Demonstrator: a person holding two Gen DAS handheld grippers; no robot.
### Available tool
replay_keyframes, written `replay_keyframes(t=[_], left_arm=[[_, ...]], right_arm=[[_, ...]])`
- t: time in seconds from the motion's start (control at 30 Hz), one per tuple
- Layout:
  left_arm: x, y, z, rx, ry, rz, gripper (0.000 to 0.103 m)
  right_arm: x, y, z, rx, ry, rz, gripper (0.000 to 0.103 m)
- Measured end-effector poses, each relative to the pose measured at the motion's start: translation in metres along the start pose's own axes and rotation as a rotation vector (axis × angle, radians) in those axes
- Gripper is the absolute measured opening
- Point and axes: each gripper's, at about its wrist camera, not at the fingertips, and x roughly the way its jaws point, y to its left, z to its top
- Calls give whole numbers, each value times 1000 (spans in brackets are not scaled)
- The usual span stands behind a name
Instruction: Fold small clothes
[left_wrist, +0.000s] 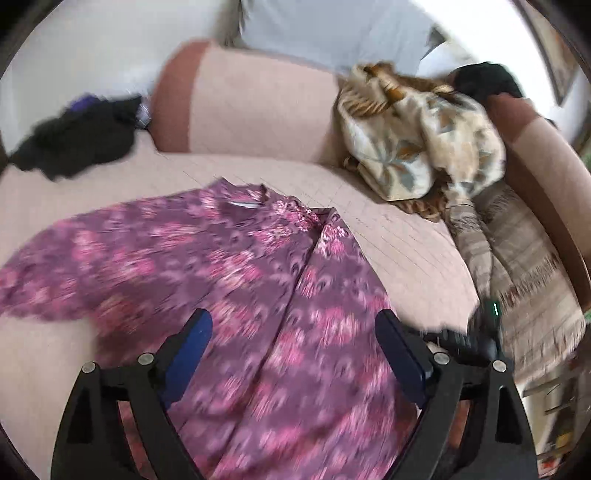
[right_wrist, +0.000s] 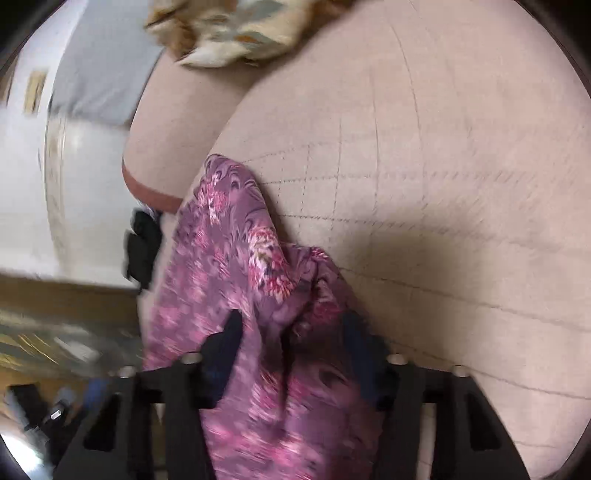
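Both tools, left (left_wrist: 293, 332) and right (right_wrist: 291, 332), agape over purple floral shirt (left_wrist: 229, 266); no legible writing.

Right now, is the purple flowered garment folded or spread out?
Mostly spread: the purple flowered garment lies open and flat across the sofa seat, collar visible. Only its edge near the right gripper is bunched.

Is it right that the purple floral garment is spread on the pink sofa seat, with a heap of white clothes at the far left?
Not quite: the heap of clothes at the far left is black, not white, as the left wrist view shows. The purple floral garment is indeed spread on the pink sofa seat.
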Motion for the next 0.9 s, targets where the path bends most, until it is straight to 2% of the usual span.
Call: replay_keyframes(t=[0.03,0.1,0.13,0.27,0.3,0.33,0.37,0.4,0.43,0.5,0.53,0.57,0.63,0.67,0.73,0.8,0.83,0.87,0.9], left_arm=[[21,-5,12,10,8,23,89],[63,-18,35,30,34,75,89],[77,-21,42,28,53,70,89],[160,-38,80,-8,161,-1,89],[175,-40,86,-24,182,-26,88],[197,-41,95,-70,208,-56,86],[209,-41,99,-95,219,-71,77],[221,-42,103,-104,232,-79,66],[234,-44,104,-101,251,-74,60],[259,-49,104,-79,307,-41,24],[260,-47,103,-95,297,-26,19],[255,-45,104,-125,286,-63,14],[242,-42,108,-159,265,-163,12],[234,-41,111,-153,251,-163,12],[230,-40,110,-142,259,-155,12],[235,-39,108,-122,277,-125,12],[238,-38,106,-118,284,-113,12],[241,-35,101,-129,289,-105,12],[244,-33,100,-136,296,-103,12]], right_arm=[[2,-6,3,33,5,33,45],[11,-17,8,108,-31,39,45],[10,-24,11,143,-47,57,45],[18,-34,18,187,-67,135,44],[19,-33,19,180,-66,134,42],[16,-32,21,172,-74,128,31],[17,-29,21,160,-89,119,23],[10,-30,24,150,-109,109,21],[6,-29,23,145,-140,102,15],[6,-24,26,97,-167,51,9],[1,-29,29,91,-155,36,3],[3,-32,30,109,-143,57,2],[0,-40,31,147,-116,107,2],[-3,-42,29,163,-109,121,3],[-14,-45,24,193,-105,175,6],[-20,-44,23,212,-90,205,41],[-21,-43,22,219,-86,217,77],[-20,-41,21,222,-87,215,84],[-20,-39,17,224,-82,200,83]])
